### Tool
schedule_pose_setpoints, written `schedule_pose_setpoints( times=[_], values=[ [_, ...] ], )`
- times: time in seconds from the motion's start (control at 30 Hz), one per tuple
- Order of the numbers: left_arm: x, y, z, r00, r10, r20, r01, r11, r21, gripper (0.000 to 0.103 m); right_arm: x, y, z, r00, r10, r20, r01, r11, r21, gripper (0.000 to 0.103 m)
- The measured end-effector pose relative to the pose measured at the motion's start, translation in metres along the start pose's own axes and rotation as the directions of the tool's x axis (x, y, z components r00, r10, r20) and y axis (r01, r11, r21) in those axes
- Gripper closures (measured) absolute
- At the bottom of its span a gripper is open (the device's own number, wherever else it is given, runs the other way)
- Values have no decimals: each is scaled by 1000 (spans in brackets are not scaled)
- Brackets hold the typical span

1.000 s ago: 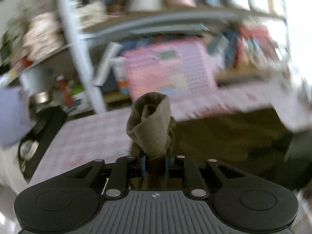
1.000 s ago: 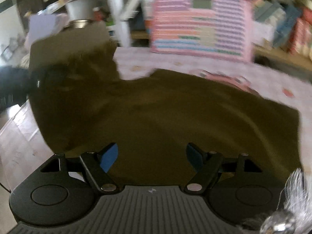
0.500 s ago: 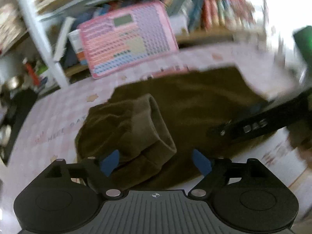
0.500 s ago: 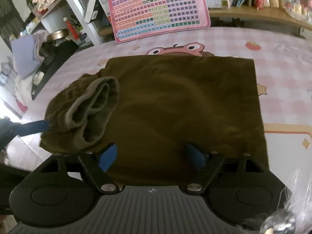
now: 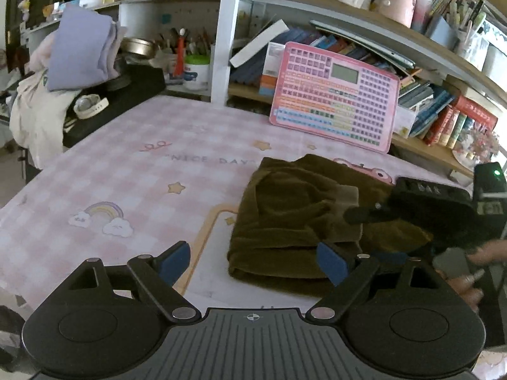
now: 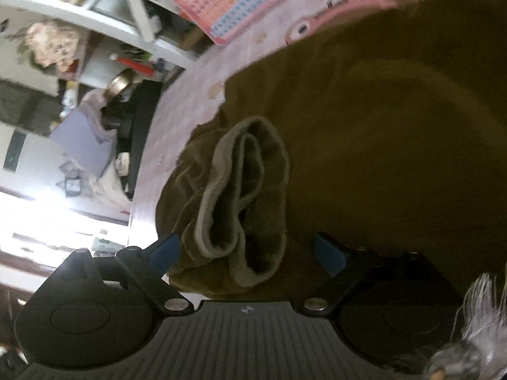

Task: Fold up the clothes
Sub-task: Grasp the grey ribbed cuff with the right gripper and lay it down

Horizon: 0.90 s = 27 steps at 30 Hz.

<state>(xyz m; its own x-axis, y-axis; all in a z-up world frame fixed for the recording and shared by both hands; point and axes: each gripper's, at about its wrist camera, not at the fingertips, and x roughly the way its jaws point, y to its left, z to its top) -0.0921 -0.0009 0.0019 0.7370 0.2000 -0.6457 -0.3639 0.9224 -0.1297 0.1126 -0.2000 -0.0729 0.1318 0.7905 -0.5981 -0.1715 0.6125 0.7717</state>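
Showing pink keyboard toy (image 5: 332, 107), left view only | both tools (image 5: 253, 262) (image 6: 247, 253) spread, empty | sweater cuff (image 6: 240, 196) right

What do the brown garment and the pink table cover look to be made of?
Brown garment: soft, matte knit, probably fleece or cotton jersey; it slumps in thick folds, and the paler cuff looks fuzzy inside. Pink table cover: smooth printed sheet, possibly vinyl or coated cloth; it lies flat with a faint sheen, though the look leaves it open.
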Motion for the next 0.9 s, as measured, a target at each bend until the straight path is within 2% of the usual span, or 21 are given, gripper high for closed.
schedule_pose_setpoints(
  times=[0.03, 0.1, 0.13, 0.17, 0.23, 0.27, 0.3, 0.43, 0.57, 0.67, 0.77, 0.9],
  values=[
    [1, 1, 0, 1000, -2, -1, 2, 1000, 4, 13, 4, 2, 1, 1000, 2, -6, -2, 1000, 11, 16],
    [5, 6, 3, 1000, -7, -9, 7, 1000, 7, 13, 13, 5, 2, 1000, -2, -22, 3, 1000, 27, 46],
    [6, 7, 4, 1000, -8, -9, 8, 1000, 8, 13, 18, 8, 2, 999, -5, -33, 6, 1000, 25, 74],
    [6, 9, 6, 1000, -10, -8, 10, 1000, 11, 13, 19, 12, 2, 999, 5, -36, -4, 1000, 10, 80],
    [6, 11, 9, 1000, -13, -2, 13, 1000, 17, 13, 13, 23, 3, 998, 59, -21, -59, 998, -35, 84],
    [6, 12, 10, 1000, -17, 3, 17, 1000, 22, 13, 5, 30, 3, 994, 109, -1, -109, 992, -65, 85],
    [6, 13, 12, 1000, -21, 5, 21, 999, 25, 13, 3, 29, 3, 993, 117, 6, -117, 991, -61, 85],
    [12, 17, 13, 999, -33, -15, 33, 999, 25, 13, 3, 9, 3, 996, 91, 21, -91, 996, -1, 85],
    [15, 17, 16, 999, -46, -25, 47, 998, 39, 13, 2, -10, 3, 997, 63, 34, -65, 996, 60, 80],
    [17, 15, 17, 998, -52, -33, 54, 997, 48, 13, 2, -24, 3, 998, 42, 43, -47, 993, 106, 68],
    [17, 13, 18, 998, -64, -24, 65, 997, 49, 13, -9, -18, 0, 998, 9, 64, -14, 997, 77, 55],
    [20, 7, 20, 997, -75, -14, 76, 996, 46, 13, -27, -16, -8, 993, -38, 109, 34, 999, 33, 49]
  ],
)
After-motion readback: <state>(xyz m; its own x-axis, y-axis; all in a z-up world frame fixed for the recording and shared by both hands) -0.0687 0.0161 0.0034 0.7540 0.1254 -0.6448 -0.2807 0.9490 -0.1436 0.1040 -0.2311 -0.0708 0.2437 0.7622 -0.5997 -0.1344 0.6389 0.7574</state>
